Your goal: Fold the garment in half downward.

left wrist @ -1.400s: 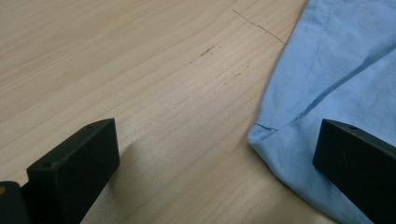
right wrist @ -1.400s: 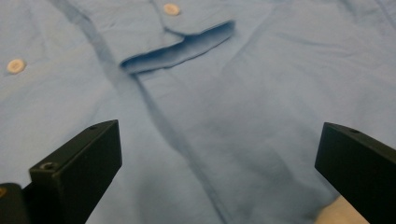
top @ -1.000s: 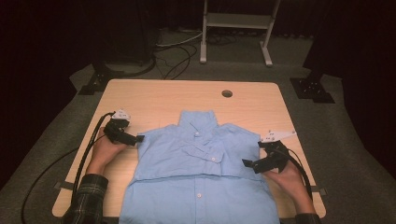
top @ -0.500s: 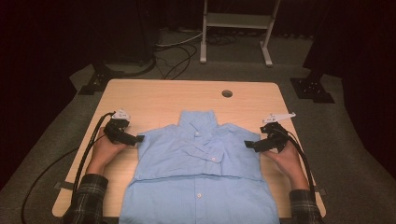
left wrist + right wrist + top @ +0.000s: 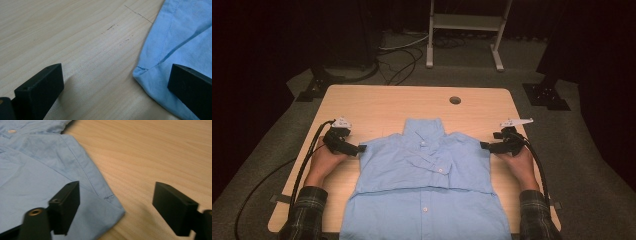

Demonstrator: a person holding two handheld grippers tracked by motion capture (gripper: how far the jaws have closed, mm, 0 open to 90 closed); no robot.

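Observation:
A light blue button shirt lies flat on the wooden table, collar away from me, sleeves folded under. My left gripper rests at the shirt's left shoulder corner. In the left gripper view it stands open, one jaw on bare wood and the other over the cloth. My right gripper sits at the right shoulder corner. Its jaws have just been closing. In the right gripper view it is still open, the corner lying between the jaws with neither pad pressing on it.
A round cable hole sits near the table's far edge. Beyond the table stand a white metal frame and black stand bases on the carpet, with cables. Bare wood lies on both sides of the shirt.
My right gripper has moved away from me along the shirt's right edge, up to the shoulder corner. The left gripper and the shirt have stayed put.

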